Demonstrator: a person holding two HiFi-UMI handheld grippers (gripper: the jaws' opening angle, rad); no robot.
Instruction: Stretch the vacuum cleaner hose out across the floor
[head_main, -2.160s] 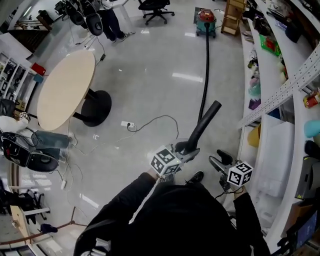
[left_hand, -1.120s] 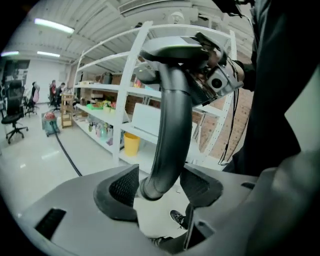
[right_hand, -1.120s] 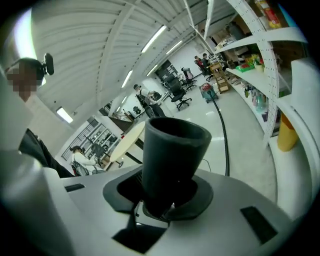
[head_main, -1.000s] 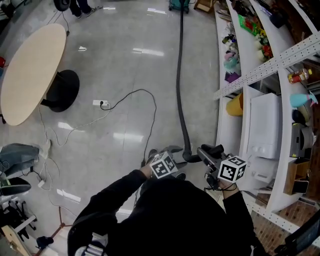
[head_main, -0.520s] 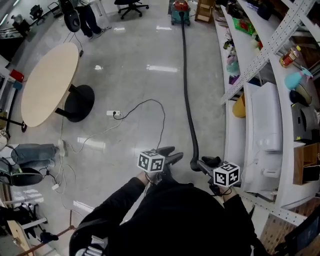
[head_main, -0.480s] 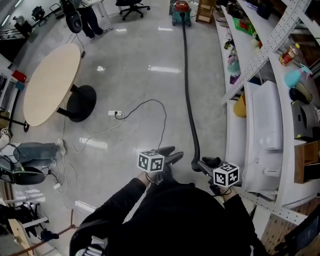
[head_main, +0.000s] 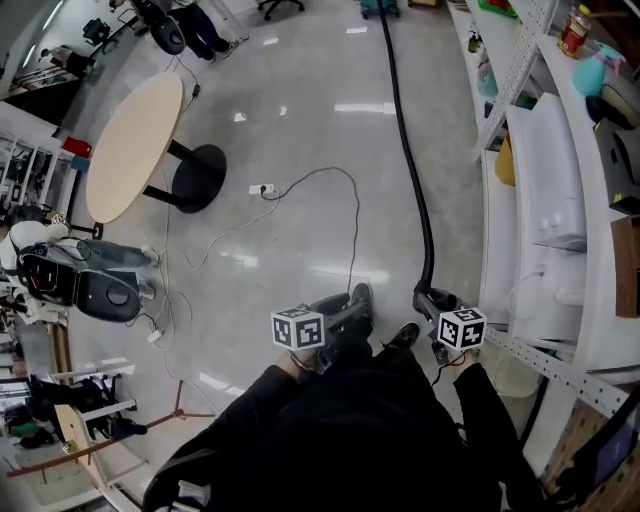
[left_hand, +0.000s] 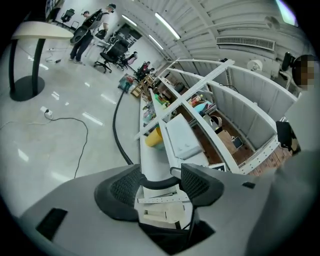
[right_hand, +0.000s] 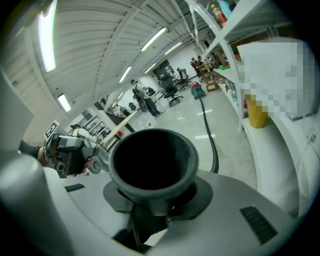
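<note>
The black vacuum hose (head_main: 408, 160) runs in a long, nearly straight line down the floor from the top of the head view. My right gripper (head_main: 432, 300) is shut on its open end piece (right_hand: 152, 167), whose round mouth fills the right gripper view. Behind the mouth, the hose (right_hand: 210, 135) trails back to the red and green vacuum cleaner (right_hand: 198, 91) far off. My left gripper (head_main: 355, 306) hangs beside it, to the left. The left gripper (left_hand: 159, 182) stands open, with nothing between its ribbed pads (left_hand: 125, 187). The hose (left_hand: 117, 125) lies on the floor beyond it.
White shelving (head_main: 545, 150) lines the right side close to the hose, with a yellow bucket (head_main: 503, 160) on the lowest shelf. An oval table (head_main: 135, 145) stands at the left. A power strip with a thin cable (head_main: 262, 189) crosses the floor. A person stands far off (left_hand: 80, 37).
The hose end, first by my left gripper, is now in my right one. I have backed away from the vacuum cleaner. The hose lies longer and straighter.
</note>
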